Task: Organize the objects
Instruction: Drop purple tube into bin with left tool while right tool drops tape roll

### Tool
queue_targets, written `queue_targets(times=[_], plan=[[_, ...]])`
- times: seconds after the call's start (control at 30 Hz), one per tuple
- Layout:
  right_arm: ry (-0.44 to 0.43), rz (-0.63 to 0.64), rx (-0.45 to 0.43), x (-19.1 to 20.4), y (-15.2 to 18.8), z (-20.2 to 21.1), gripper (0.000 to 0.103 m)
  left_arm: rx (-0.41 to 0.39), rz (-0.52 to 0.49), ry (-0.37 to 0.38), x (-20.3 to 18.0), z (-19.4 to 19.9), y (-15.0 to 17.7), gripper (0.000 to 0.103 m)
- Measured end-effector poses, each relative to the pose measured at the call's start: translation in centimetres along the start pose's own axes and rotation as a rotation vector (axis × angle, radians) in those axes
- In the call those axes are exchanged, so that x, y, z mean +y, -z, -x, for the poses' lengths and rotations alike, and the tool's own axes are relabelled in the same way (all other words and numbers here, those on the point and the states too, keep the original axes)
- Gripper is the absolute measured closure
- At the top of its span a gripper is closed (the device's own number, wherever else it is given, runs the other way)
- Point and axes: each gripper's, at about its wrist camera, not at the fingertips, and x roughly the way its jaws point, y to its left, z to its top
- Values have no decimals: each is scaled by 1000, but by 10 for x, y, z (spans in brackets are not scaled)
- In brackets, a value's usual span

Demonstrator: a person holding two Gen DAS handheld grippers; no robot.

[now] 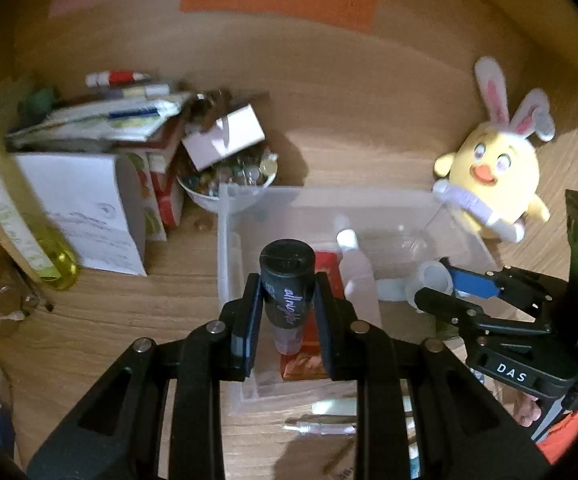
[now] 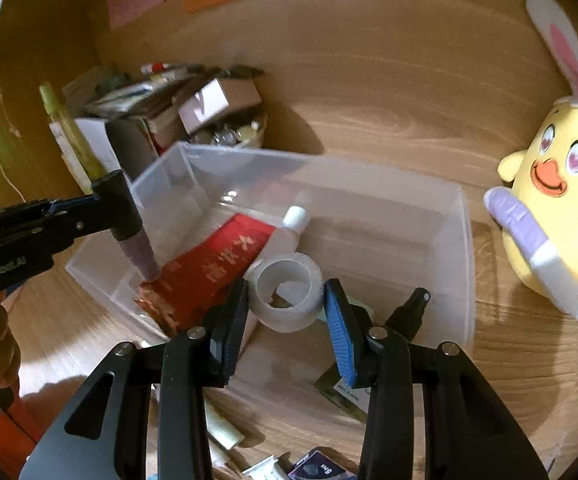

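Clear plastic bin (image 1: 229, 240) on wooden bench (image 1: 349, 140); left hand-held gripper (image 1: 287, 312) clamps black tube (image 1: 287, 280) above it. Behind: blurred clutter pile (image 1: 129, 120), yellow plush chick (image 1: 493, 176).
Right view: right hand-held gripper (image 2: 285, 308) clamps clear tape roll (image 2: 289, 290) over red tube (image 2: 217, 264); near items cropped.

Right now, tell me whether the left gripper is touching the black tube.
Touching. In the left wrist view the left gripper has both pads pressed against the black tube, holding it over the clear bin.
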Motion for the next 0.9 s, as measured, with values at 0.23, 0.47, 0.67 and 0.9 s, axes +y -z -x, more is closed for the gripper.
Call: queue_targets(times=[0.23, 0.47, 0.67, 0.9], plan=[[12, 9, 25, 1, 0, -10, 67, 32, -21, -13, -9, -15, -11, 78], [39, 7, 13, 1, -1, -2, 59, 64, 8, 16, -6, -20, -4, 78], [67, 35, -78, 10, 0, 35, 48, 2, -17, 21, -10, 15, 9, 58], [118, 72, -210, 19, 20, 95, 27, -68, -61, 26, -21, 56, 33, 26]])
